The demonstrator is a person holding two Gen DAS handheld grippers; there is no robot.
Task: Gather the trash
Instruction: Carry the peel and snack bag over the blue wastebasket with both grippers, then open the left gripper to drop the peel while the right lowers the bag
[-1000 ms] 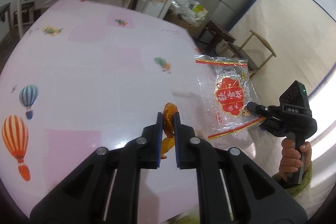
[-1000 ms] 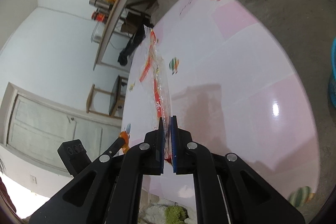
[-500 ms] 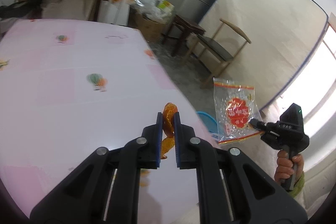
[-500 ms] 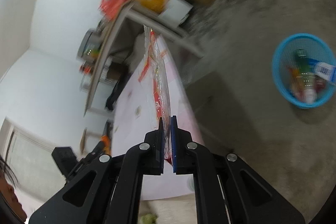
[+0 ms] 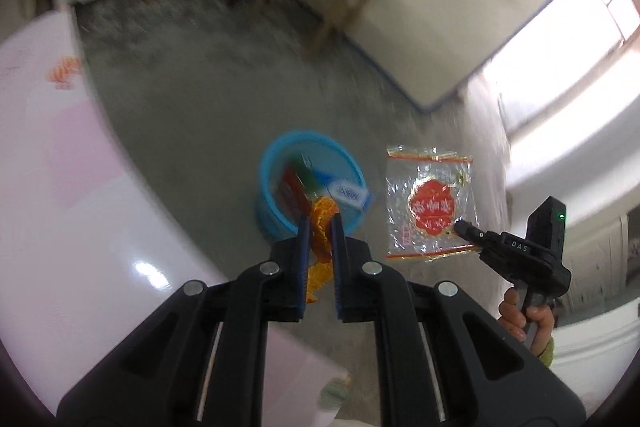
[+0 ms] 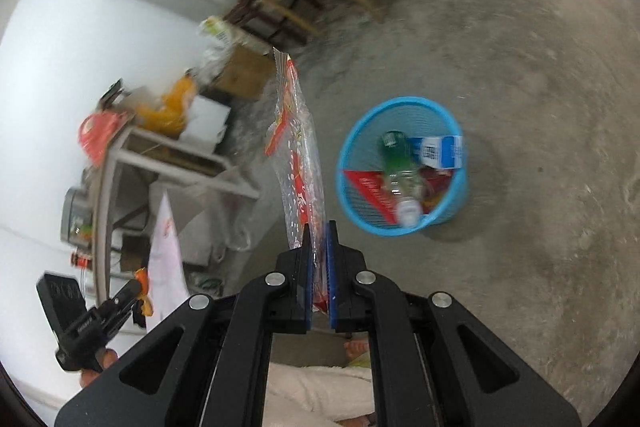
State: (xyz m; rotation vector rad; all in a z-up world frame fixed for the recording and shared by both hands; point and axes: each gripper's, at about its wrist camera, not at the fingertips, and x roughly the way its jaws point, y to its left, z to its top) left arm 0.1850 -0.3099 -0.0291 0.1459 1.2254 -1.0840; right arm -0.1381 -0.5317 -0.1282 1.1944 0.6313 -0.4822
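- Both views have swung off the pink tabletop [image 5: 60, 163] onto the concrete floor [image 6: 520, 47]; a sec ago the table filled both pics, now only its edge shows at left of the left wrist view.
- Blue mesh bin [image 6: 402, 167] is now in sight in both views. It wasn't visible a sec ago; half a sec ago it showed up only at the edge of each view.
- Left gripper [image 5: 320, 223]: fingers pinched on a crinkly orange scrap [image 5: 320, 227], same grip as before. In the left wrist view the scrap sits right in front of the bin's near rim, so roughly lined up w/ it.
- Right gripper [image 6: 318, 231]: fingers pressed tight on the bottom edge of a clear wrapper w/ red print [image 6: 298, 155], grip unchanged. The wrapper stands up from the fingers and sits left of the bin in the right wrist view, i.e. not over the opening yet.
- Bin already holds a green bottle [image 6: 398, 163], a blue-white carton [image 6: 438, 151] and a red pack [image 6: 370, 193].
- Meaning, as I judge it: pick-up is done for both pieces and the carry is nearly over. What's left is getting each over the opening and letting go.
- Risk: the wrapper is light and floppy and could drift outside the rim if dropped from high up.
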